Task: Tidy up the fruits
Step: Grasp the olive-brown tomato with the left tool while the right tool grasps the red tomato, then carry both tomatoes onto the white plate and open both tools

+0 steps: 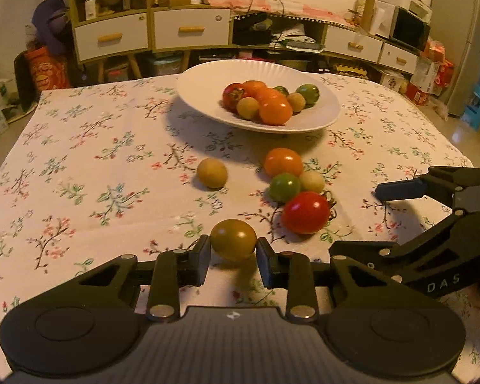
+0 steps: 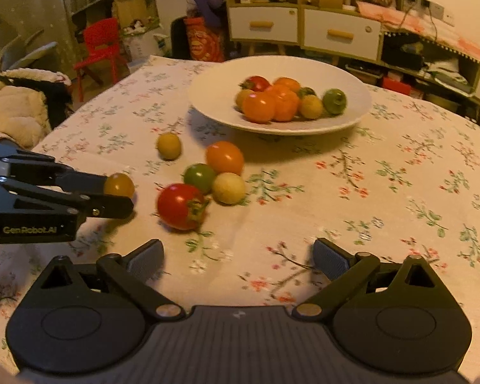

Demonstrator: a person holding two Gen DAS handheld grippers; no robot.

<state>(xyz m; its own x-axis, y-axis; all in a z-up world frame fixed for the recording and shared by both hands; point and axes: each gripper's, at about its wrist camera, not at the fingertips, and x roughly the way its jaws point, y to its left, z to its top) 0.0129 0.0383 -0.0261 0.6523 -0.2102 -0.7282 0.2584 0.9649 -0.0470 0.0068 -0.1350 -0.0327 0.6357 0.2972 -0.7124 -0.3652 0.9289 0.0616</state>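
Note:
My left gripper [image 1: 233, 252] is shut on an olive-yellow tomato [image 1: 233, 239], held just above the flowered tablecloth; it also shows in the right wrist view [image 2: 119, 185]. A white plate [image 1: 208, 73] at the back holds several tomatoes. On the cloth lie a red tomato [image 1: 305, 212], a green one [image 1: 284, 187], a pale yellow one [image 1: 312, 181], an orange one [image 1: 283, 161] and a yellow one [image 1: 212, 172]. My right gripper [image 2: 238, 260] is open and empty, right of the red tomato [image 2: 180, 206].
The table [image 1: 80, 160] is covered by a flowered cloth. Behind it stand a cabinet with drawers [image 1: 188, 28], a red chair [image 2: 100, 44] and a padded chair [image 2: 12, 108] at the left edge.

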